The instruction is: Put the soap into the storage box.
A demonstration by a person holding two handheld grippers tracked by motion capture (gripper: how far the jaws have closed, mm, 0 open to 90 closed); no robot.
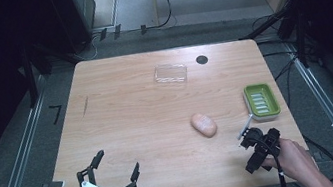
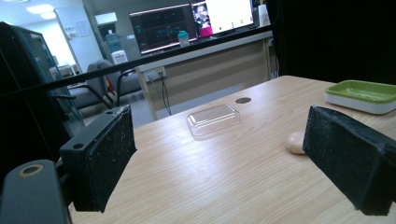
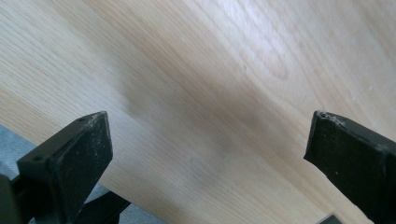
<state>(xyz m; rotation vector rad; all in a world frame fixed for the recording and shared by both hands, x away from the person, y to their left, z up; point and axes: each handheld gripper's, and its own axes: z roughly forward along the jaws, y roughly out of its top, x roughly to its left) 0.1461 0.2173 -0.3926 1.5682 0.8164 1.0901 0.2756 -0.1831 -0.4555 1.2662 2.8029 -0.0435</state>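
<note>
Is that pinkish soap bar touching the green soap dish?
Apart. In the high view, a strip of bare table separates the soap bar from the green soap dish; the left gripper view shows the gap too.

Both my grippers low at the near edge, jaws spread, nothing between them.

My left gripper (image 1: 118, 168) sits at the near left, jaws wide apart and pointing forward. My right gripper (image 1: 255, 139), held in my right hand (image 1: 293, 157) at the near right, tilts down toward the worktop with its jaws also wide.

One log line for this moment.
left gripper: open, empty | right gripper: open, empty | soap: on table, untouched | soap dish: empty
</note>
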